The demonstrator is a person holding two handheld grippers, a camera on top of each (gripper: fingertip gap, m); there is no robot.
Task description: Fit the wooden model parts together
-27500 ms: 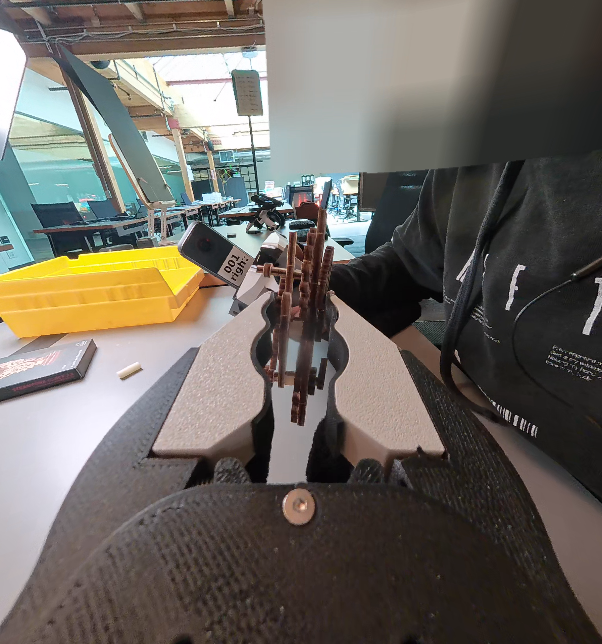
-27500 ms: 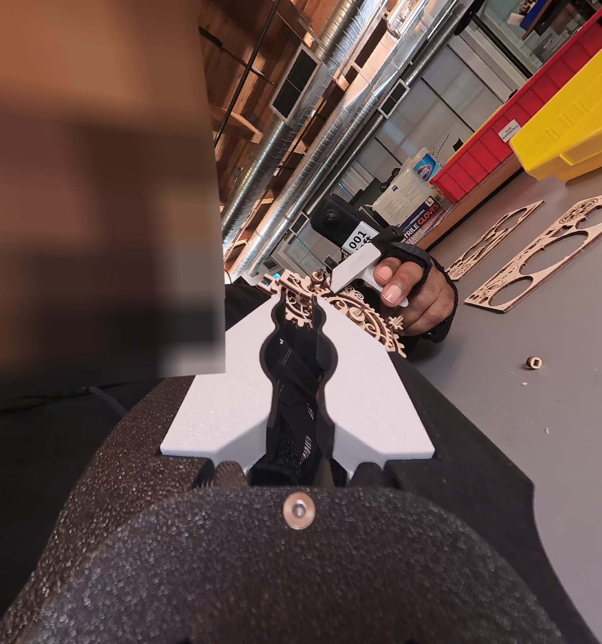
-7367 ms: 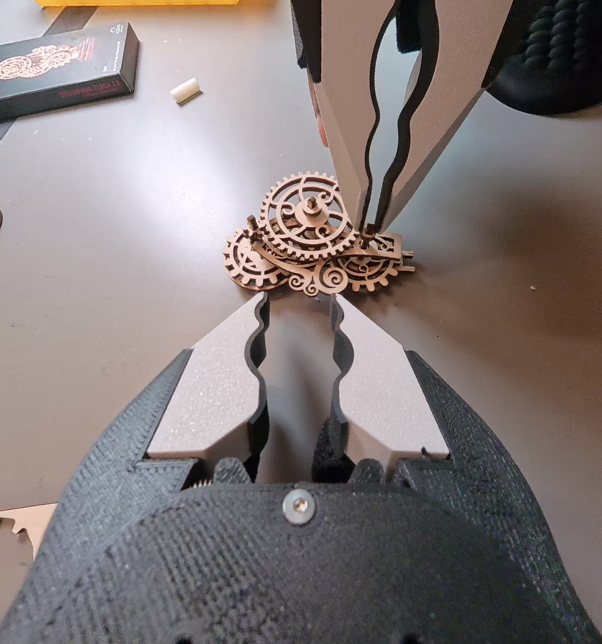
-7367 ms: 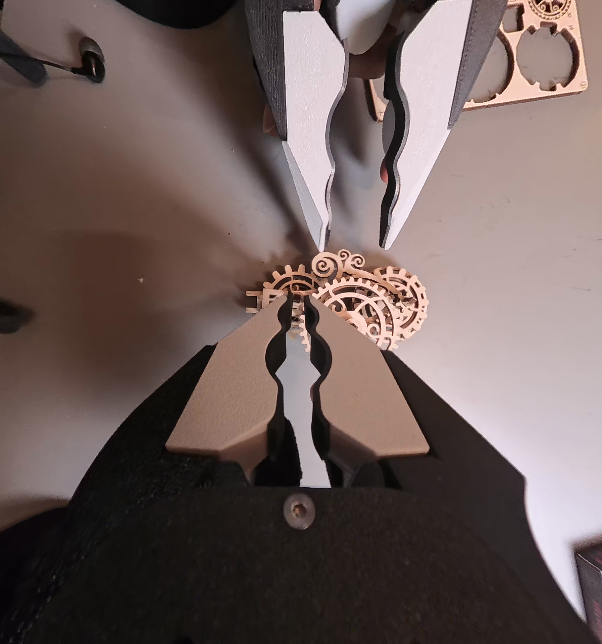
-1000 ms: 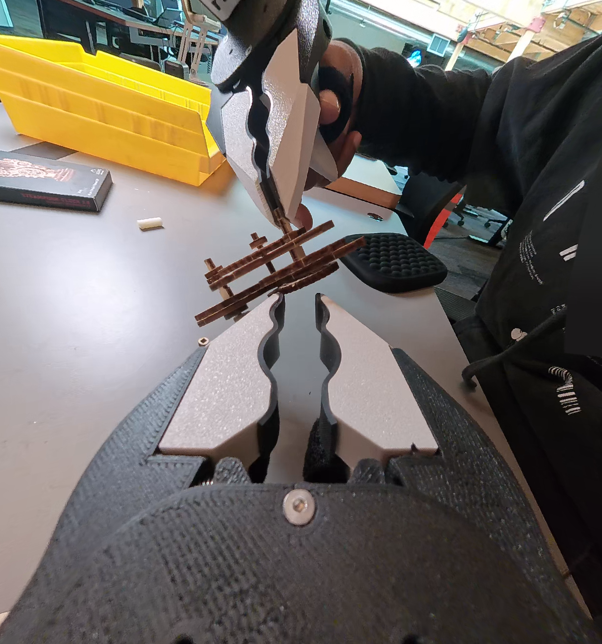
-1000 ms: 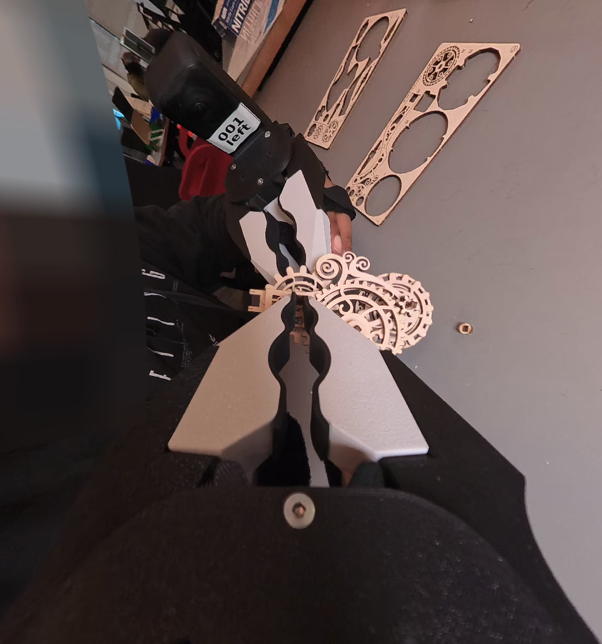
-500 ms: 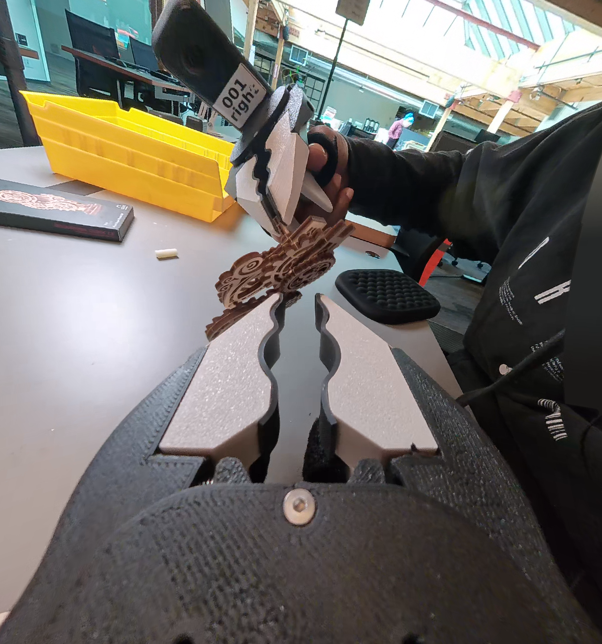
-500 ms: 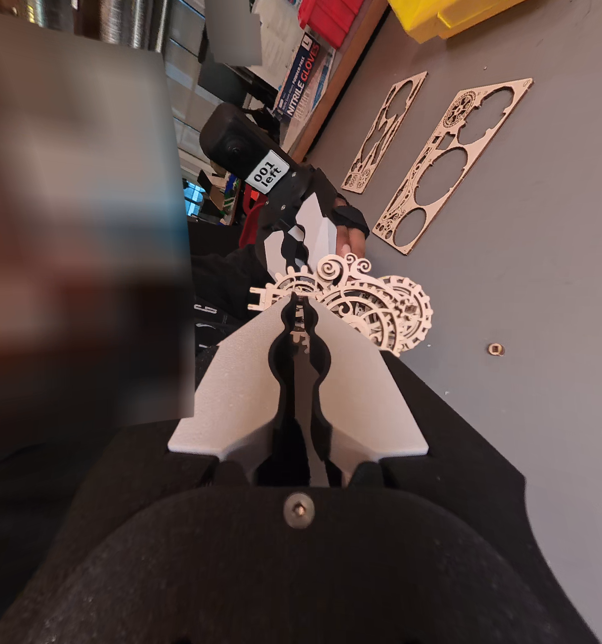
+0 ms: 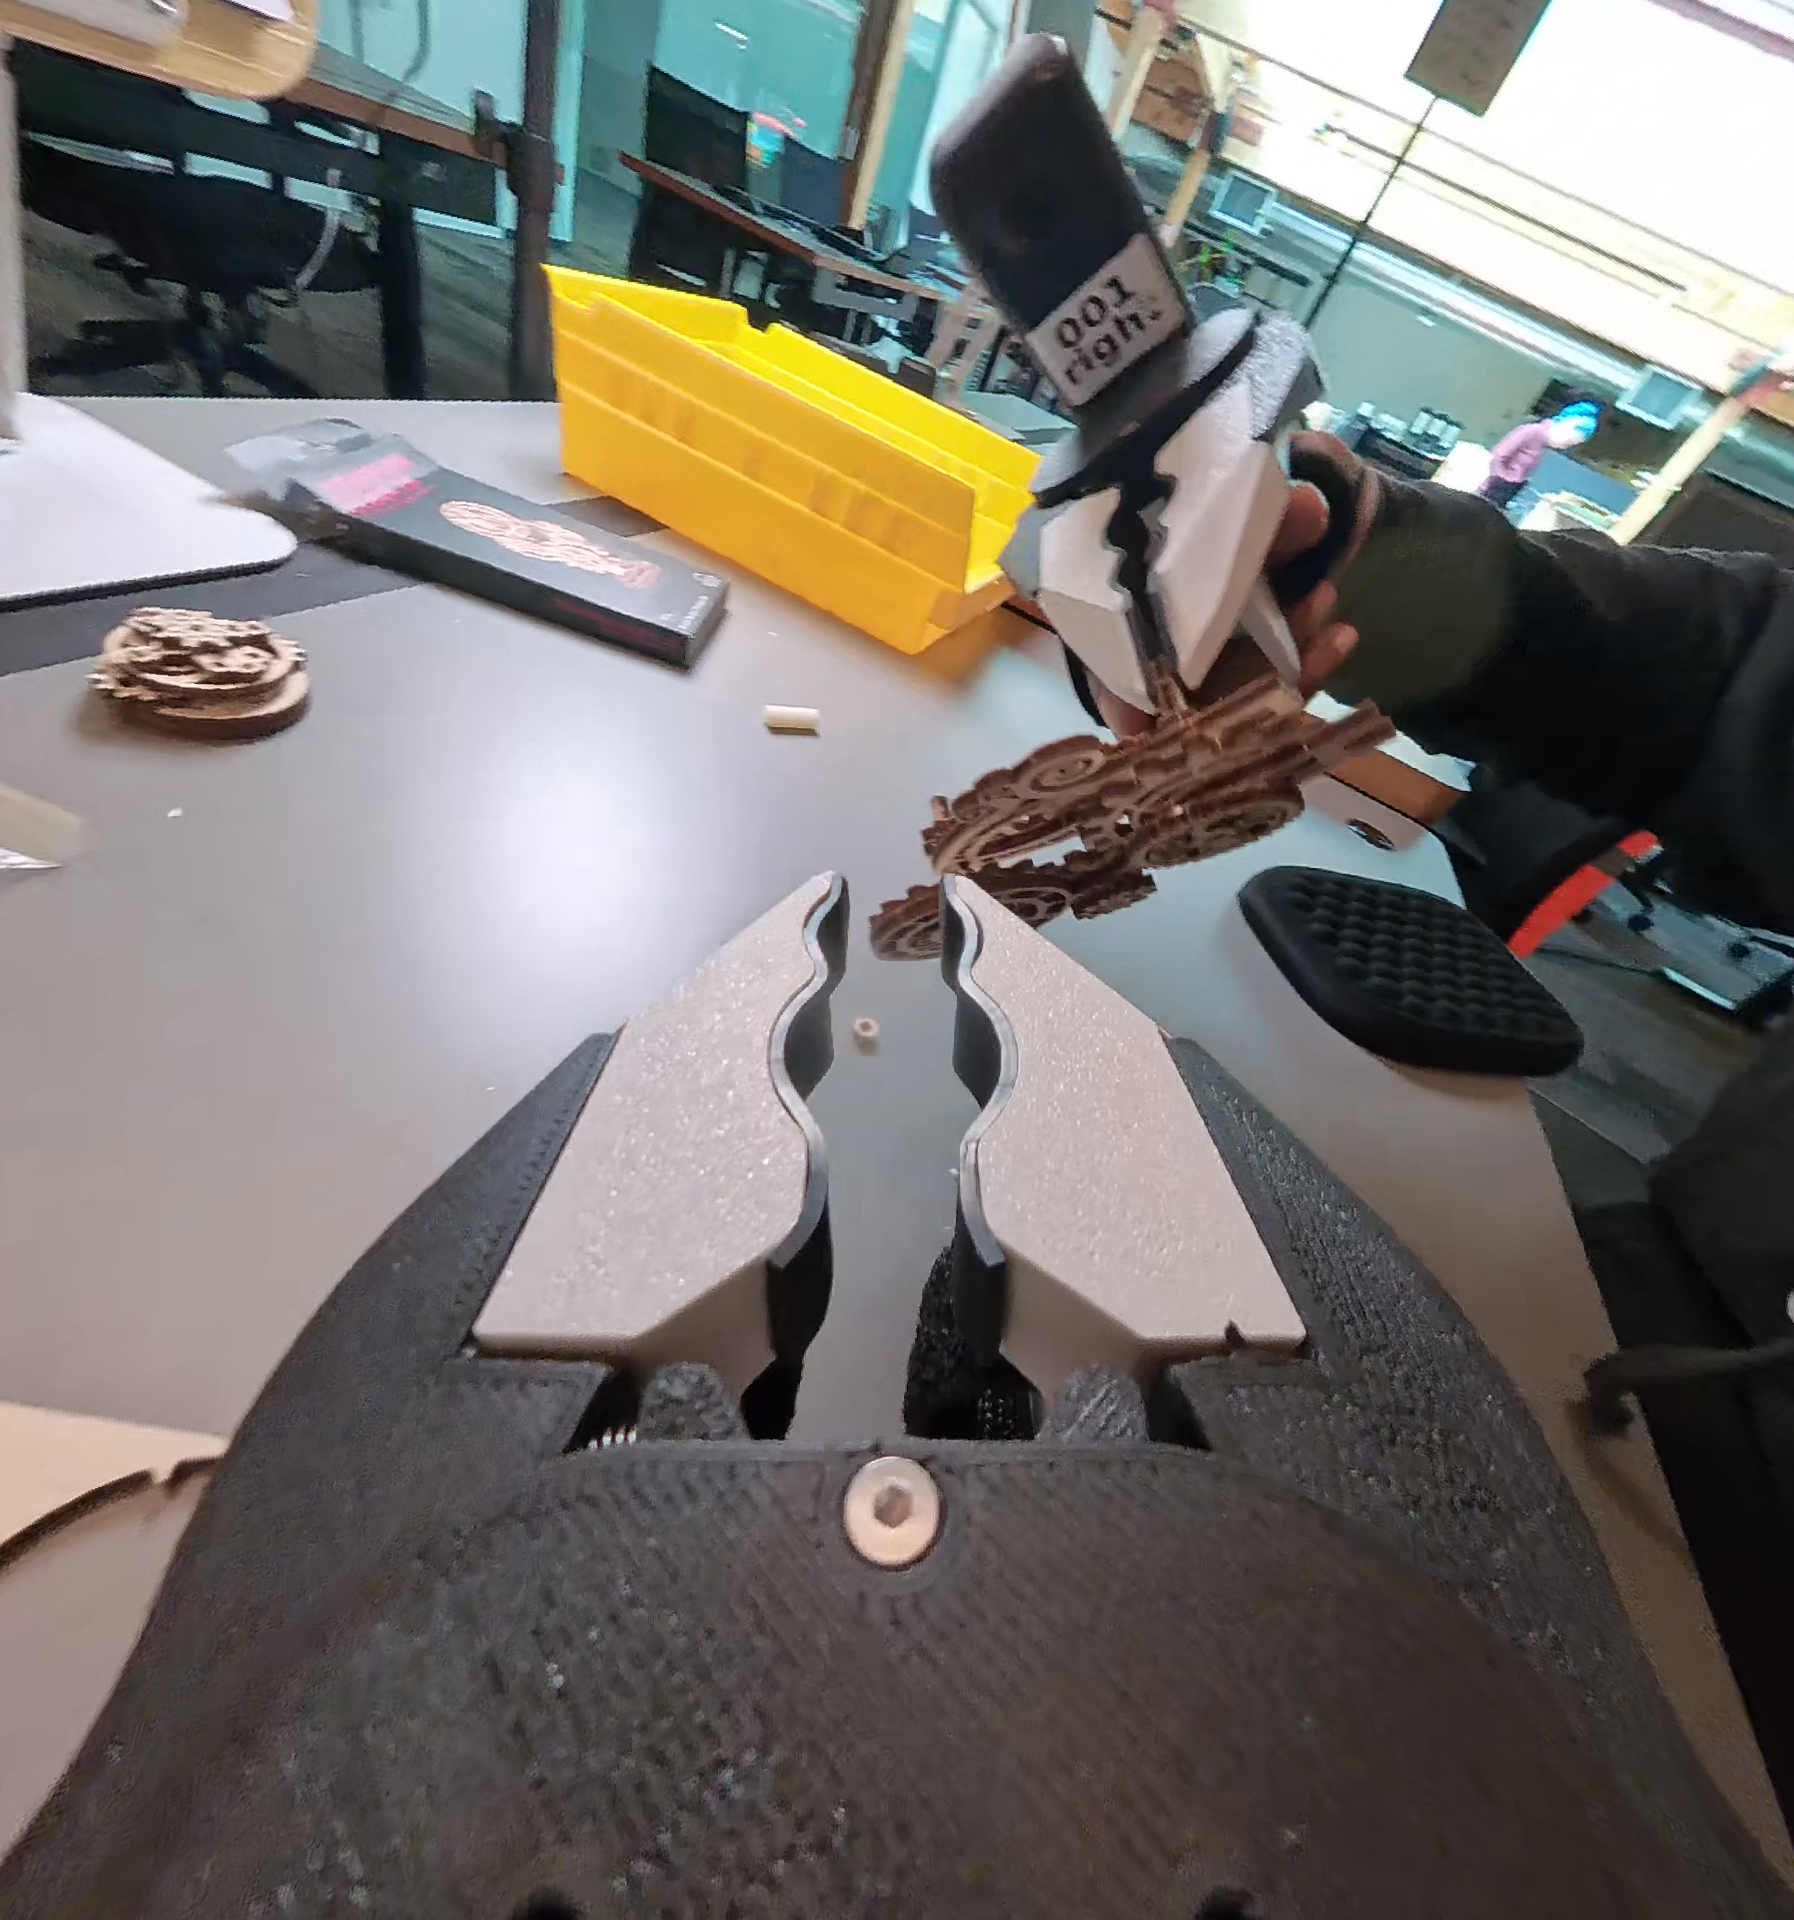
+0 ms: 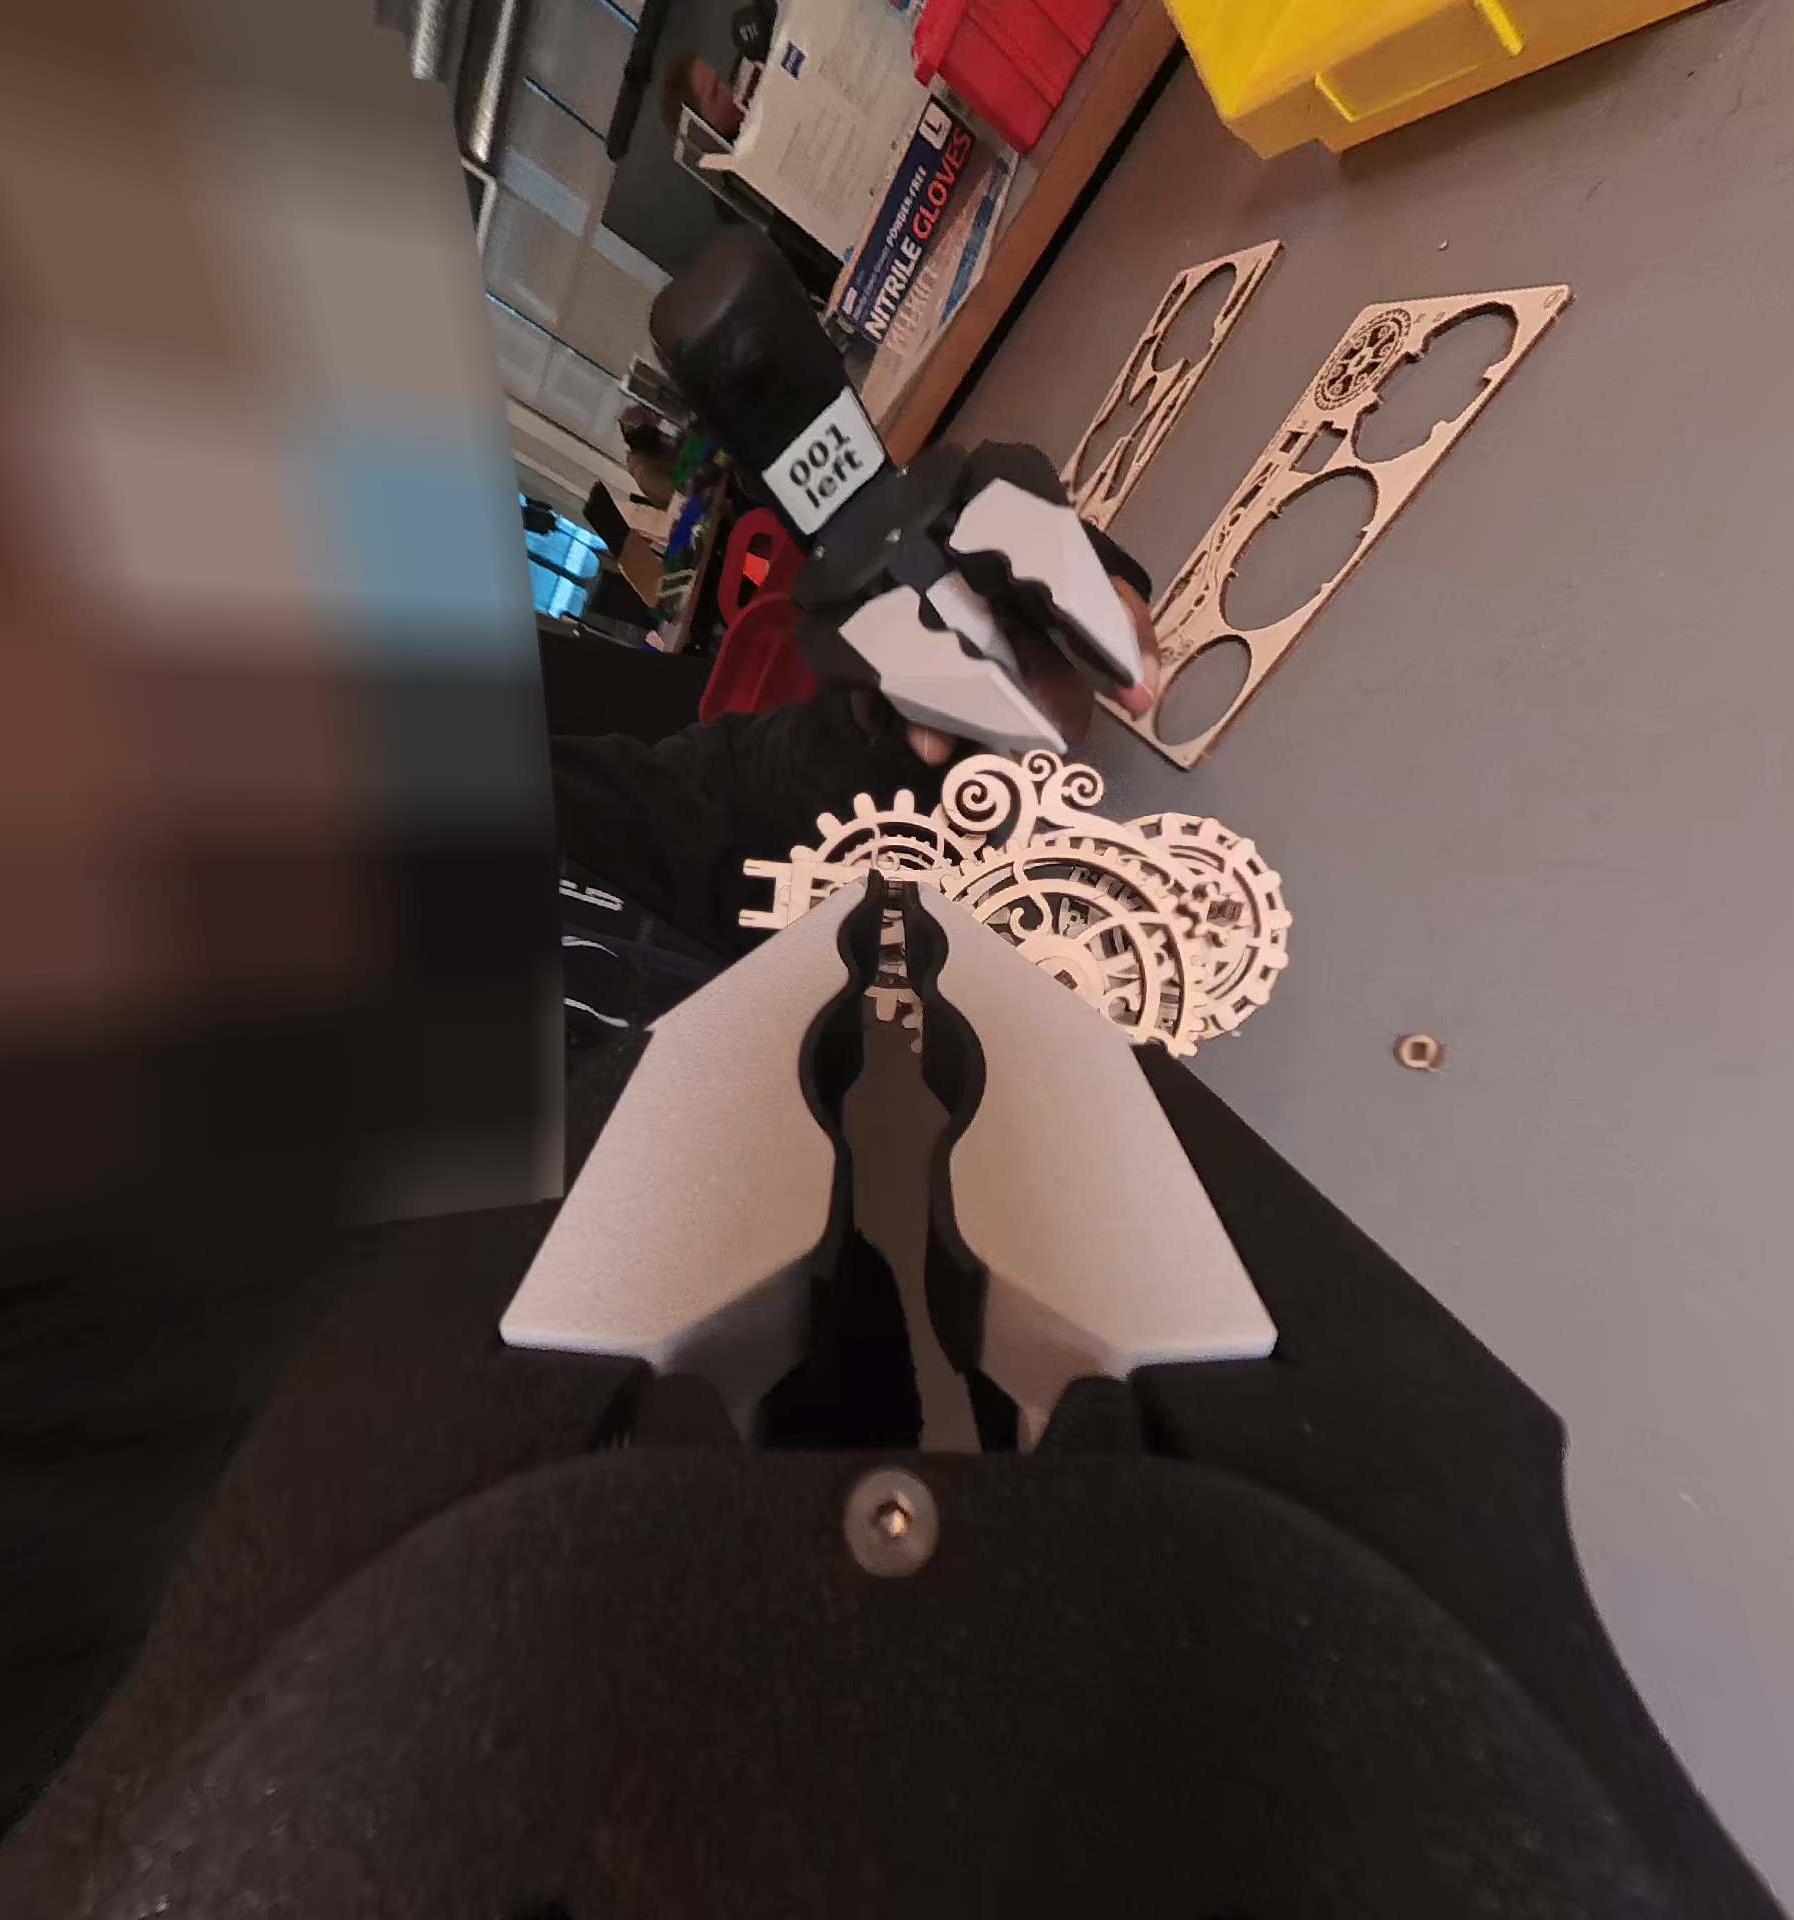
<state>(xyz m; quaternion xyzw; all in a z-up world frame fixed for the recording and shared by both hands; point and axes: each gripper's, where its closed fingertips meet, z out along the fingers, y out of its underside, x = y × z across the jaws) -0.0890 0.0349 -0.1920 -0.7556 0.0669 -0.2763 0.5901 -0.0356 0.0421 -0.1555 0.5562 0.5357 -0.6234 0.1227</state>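
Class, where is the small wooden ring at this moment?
In the left wrist view, the small wooden ring lies on the grey table, seen between the open left gripper fingers, below the raised gear assembly.

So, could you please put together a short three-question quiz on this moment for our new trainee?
1. True or false: the left gripper is clamped on the wooden gear assembly.
2. Which gripper holds the gear assembly off the table? A) left B) right C) neither
3. Fill in: the small wooden ring lies on the ____, seen between the left gripper's open fingers.

Key
1. False: its fingers stand apart with nothing pressed between them.
2. B: the right gripper pinches the assembly at its fingertips.
3. Table.
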